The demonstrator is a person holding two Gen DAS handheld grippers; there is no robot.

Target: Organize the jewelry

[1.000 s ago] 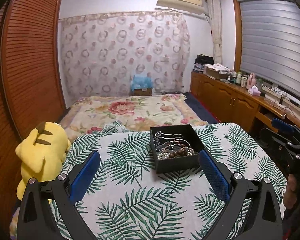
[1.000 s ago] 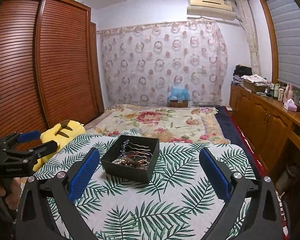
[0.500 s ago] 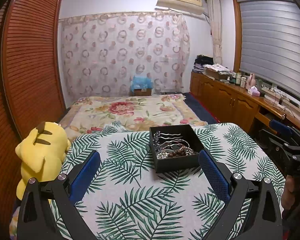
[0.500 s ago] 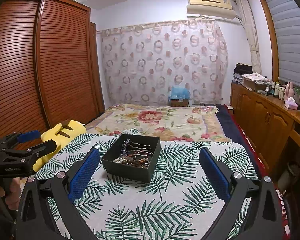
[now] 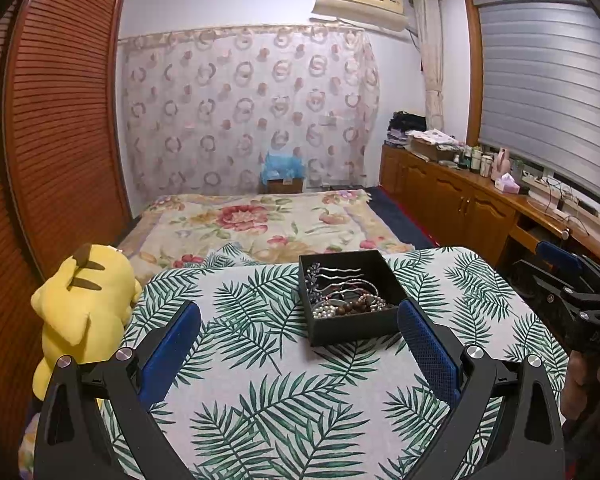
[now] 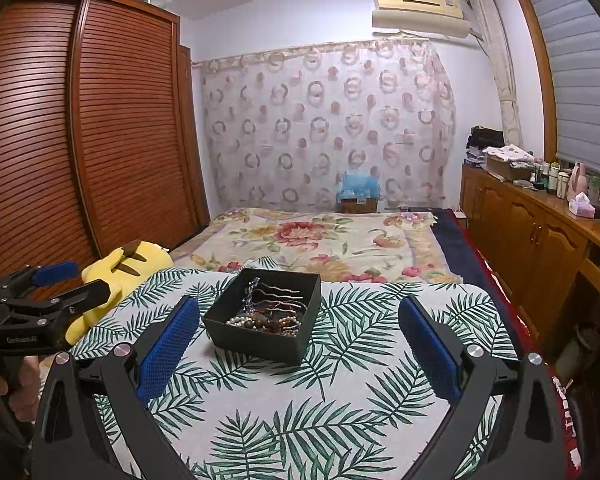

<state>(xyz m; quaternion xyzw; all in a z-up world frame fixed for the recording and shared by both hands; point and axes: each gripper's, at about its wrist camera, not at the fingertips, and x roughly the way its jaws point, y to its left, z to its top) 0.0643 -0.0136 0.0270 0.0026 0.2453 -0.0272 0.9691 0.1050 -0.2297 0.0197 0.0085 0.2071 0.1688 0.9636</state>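
A black open box (image 5: 354,330) stands on the palm-leaf tablecloth (image 5: 260,392). It holds jewelry (image 5: 346,306): pearl and brown bead bracelets, bangles and wavy hair pins. The box also shows in the right wrist view (image 6: 260,346) with the jewelry (image 6: 270,318) inside. My left gripper (image 5: 298,344) is open and empty, held above the cloth just short of the box. My right gripper (image 6: 298,344) is open and empty, to the right of the box. Each gripper shows at the edge of the other's view, the right one (image 5: 572,292) and the left one (image 6: 40,300).
A yellow plush toy (image 5: 80,312) sits at the table's left edge. Beyond the table lies a bed with a floral cover (image 5: 260,220). A wooden wardrobe (image 6: 80,140) lines the left wall, and a wooden cabinet (image 5: 460,200) with bottles lines the right.
Both grippers have drifted slightly back and up, so the box sits a little lower and farther in each view. Both stay open.
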